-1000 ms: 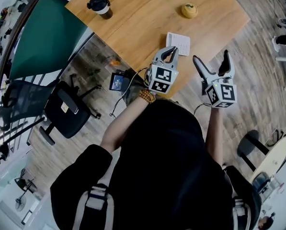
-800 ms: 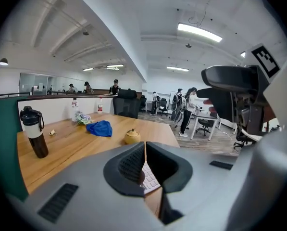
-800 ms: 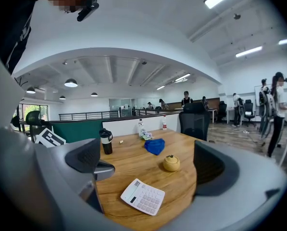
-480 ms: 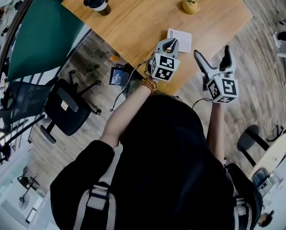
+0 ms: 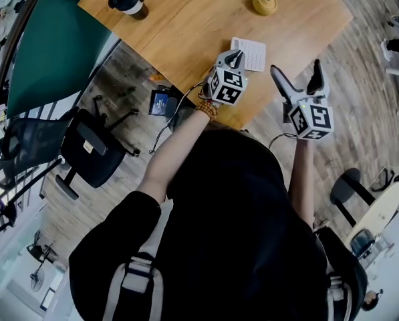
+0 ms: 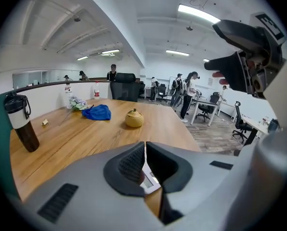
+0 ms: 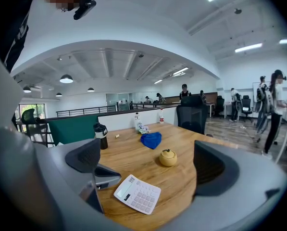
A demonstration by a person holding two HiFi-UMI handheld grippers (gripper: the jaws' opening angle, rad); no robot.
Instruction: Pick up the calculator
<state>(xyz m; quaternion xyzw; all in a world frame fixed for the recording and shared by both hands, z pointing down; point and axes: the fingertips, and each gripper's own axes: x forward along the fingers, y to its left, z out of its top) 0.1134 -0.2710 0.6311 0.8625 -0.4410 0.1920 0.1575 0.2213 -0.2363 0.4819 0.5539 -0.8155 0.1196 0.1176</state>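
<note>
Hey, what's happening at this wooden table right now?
A person stands at the near edge of the table with a gripper in each hand. The left gripper has its jaws shut with nothing in them, and its tip sits right beside the white calculator, which lies flat on the table. The right gripper hangs open off the table's edge, holding nothing. The calculator has not been picked up yet.

one calculator point(image 5: 248, 53), one yellow pot point(image 5: 264, 4), one blue cloth point(image 7: 151, 139), one lidded mug point(image 5: 127, 2).
</note>
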